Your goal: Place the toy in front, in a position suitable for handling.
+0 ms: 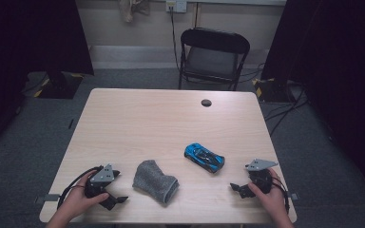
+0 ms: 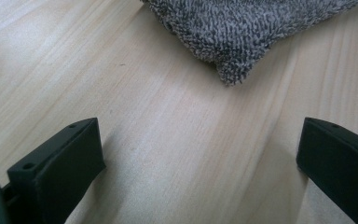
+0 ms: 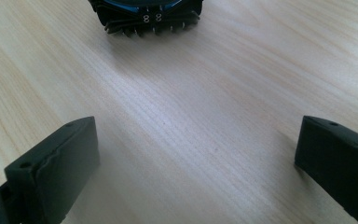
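A folded grey knitted cloth (image 1: 155,181) lies near the table's front edge, left of centre. To its right a blue and black toy car (image 1: 204,157) rests at an angle. My left gripper (image 1: 118,186) sits on the table just left of the cloth, open and holding nothing. In the left gripper view the cloth's corner (image 2: 242,32) lies ahead of the wide-apart jaws (image 2: 200,149). My right gripper (image 1: 241,177) rests open, right of and nearer than the car. The car's finned black end (image 3: 144,14) shows beyond that gripper (image 3: 198,149), with bare wood between the jaws.
The light wooden table (image 1: 147,123) has a round black cable hole (image 1: 206,102) near its far edge. A black folding chair (image 1: 214,52) stands behind the table. Cables trail on the floor at the right, and dark curtains hang on both sides.
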`<control>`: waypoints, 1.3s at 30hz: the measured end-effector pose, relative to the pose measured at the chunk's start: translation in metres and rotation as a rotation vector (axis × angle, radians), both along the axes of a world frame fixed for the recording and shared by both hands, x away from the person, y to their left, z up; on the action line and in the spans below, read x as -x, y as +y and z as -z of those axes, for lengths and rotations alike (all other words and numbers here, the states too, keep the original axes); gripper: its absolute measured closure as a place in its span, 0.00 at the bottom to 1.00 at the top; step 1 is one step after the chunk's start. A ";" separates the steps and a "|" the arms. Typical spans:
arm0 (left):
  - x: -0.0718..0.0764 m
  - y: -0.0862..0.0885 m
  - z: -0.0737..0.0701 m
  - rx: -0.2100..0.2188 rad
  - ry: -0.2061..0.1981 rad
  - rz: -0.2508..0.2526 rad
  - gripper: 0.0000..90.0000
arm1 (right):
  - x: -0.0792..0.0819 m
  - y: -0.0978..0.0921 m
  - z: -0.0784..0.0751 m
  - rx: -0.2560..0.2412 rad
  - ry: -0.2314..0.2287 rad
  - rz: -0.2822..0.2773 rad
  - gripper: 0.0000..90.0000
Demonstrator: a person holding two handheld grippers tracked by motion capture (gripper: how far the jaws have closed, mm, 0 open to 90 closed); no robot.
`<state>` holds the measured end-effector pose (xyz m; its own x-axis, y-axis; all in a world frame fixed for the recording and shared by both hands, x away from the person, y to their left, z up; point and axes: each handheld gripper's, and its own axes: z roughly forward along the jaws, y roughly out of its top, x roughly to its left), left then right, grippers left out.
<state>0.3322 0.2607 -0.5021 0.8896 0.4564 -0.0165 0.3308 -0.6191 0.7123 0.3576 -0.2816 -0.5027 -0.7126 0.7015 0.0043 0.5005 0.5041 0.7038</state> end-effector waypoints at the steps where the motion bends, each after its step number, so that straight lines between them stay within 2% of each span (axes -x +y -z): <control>1: 0.000 0.000 0.000 -0.001 -0.001 -0.003 0.00 | 0.000 0.000 0.000 -0.001 0.000 -0.001 0.00; 8: 0.003 0.001 -0.001 0.016 0.014 -0.039 0.01 | -0.001 -0.001 0.000 0.000 0.000 -0.007 0.00; 10: 0.004 0.001 -0.003 0.013 0.015 -0.045 0.09 | -0.001 -0.001 0.000 0.000 0.000 -0.007 0.00; 11: 0.004 0.001 -0.007 0.032 0.037 -0.045 0.22 | -0.001 -0.001 0.000 0.000 0.000 -0.007 0.00; 12: 0.004 -0.002 -0.010 0.037 0.037 -0.041 0.24 | -0.001 -0.001 0.000 0.000 0.000 -0.007 0.00; 13: 0.004 -0.004 -0.013 0.032 0.027 -0.035 0.18 | -0.001 -0.001 0.000 0.000 0.000 -0.007 0.00; 14: 0.004 -0.004 -0.013 0.032 0.027 -0.035 0.18 | -0.001 -0.001 0.000 0.000 0.000 -0.007 0.00; 15: 0.004 -0.008 -0.018 0.019 0.000 -0.006 0.21 | -0.001 -0.001 0.000 0.000 0.000 -0.007 0.00; 17: 0.004 -0.020 -0.027 0.039 -0.032 0.046 0.21 | -0.001 -0.001 0.000 0.000 0.000 -0.007 0.00; 19: 0.002 -0.036 -0.038 0.037 -0.054 0.109 0.21 | -0.001 -0.001 0.000 0.000 0.000 -0.007 0.00; 20: 0.002 -0.036 -0.038 0.037 -0.054 0.109 0.21 | -0.001 -0.001 0.000 0.000 0.000 -0.007 0.00; 23: -0.003 -0.056 -0.046 0.050 -0.071 0.161 0.21 | -0.001 -0.001 0.000 0.000 -0.001 -0.004 0.00; 25: -0.007 -0.070 -0.046 0.054 -0.055 0.189 0.20 | -0.001 -0.001 0.000 0.000 -0.001 -0.003 0.00; 27: -0.011 -0.084 -0.044 0.029 -0.062 0.207 0.20 | -0.001 -0.001 0.000 0.000 -0.001 -0.003 0.00; 28: -0.013 -0.090 -0.043 0.028 -0.053 0.216 0.20 | -0.001 -0.001 0.000 0.000 -0.001 -0.003 0.00; 31: -0.018 -0.102 -0.042 0.035 -0.062 0.238 0.19 | -0.001 -0.001 0.000 0.000 -0.001 -0.003 0.00; 35: -0.023 -0.110 -0.038 0.019 -0.076 0.260 0.18 | -0.001 -0.001 0.000 0.000 0.000 -0.003 0.00; 39: -0.026 -0.111 -0.043 0.040 -0.083 0.275 0.19 | -0.001 -0.001 0.000 0.000 -0.001 -0.003 0.00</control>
<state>0.3577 0.1496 -0.4590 0.9790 0.1981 0.0482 0.0940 -0.6487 0.7553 0.3586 -0.2821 -0.5027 -0.7148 0.6994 0.0038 0.4986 0.5057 0.7040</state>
